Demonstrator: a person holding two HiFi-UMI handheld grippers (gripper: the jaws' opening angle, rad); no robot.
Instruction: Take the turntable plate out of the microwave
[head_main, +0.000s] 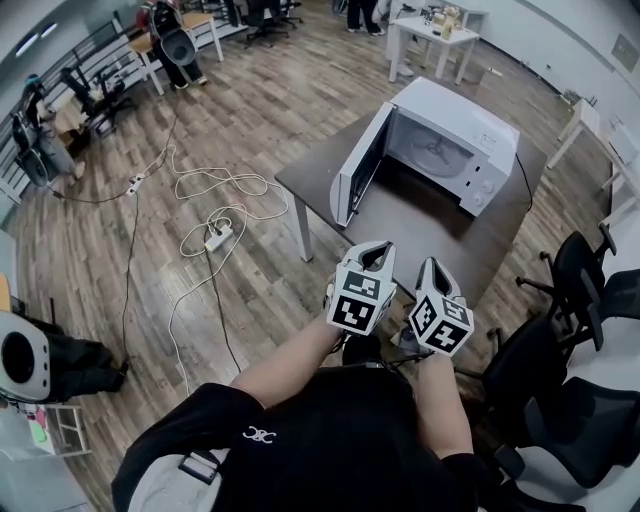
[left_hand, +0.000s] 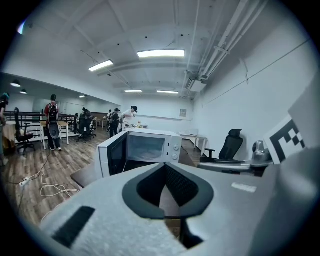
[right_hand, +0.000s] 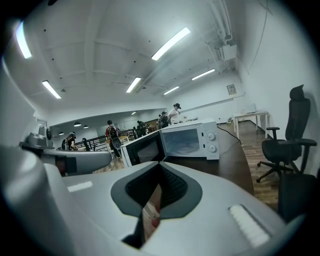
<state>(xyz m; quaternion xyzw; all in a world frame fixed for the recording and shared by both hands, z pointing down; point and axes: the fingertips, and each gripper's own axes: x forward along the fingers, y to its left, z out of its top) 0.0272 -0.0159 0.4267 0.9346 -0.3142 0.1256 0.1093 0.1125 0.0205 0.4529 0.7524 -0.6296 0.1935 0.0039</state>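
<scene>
Head view: a round clear glass turntable plate (head_main: 432, 152) lies inside the open white microwave (head_main: 478, 128) on the dark brown desk (head_main: 420, 225), at 1 o'clock. Left gripper view: left tool (left_hand: 165, 164) closed, empty. Right gripper view: right tool (right_hand: 160, 163) closed, empty.

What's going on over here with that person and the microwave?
A person stands facing a white microwave on a dark table, a two-jaw gripper in each hand. The door hangs open and the turntable plate sits inside. The left gripper and right gripper are shut, empty, and short of the microwave.
</scene>
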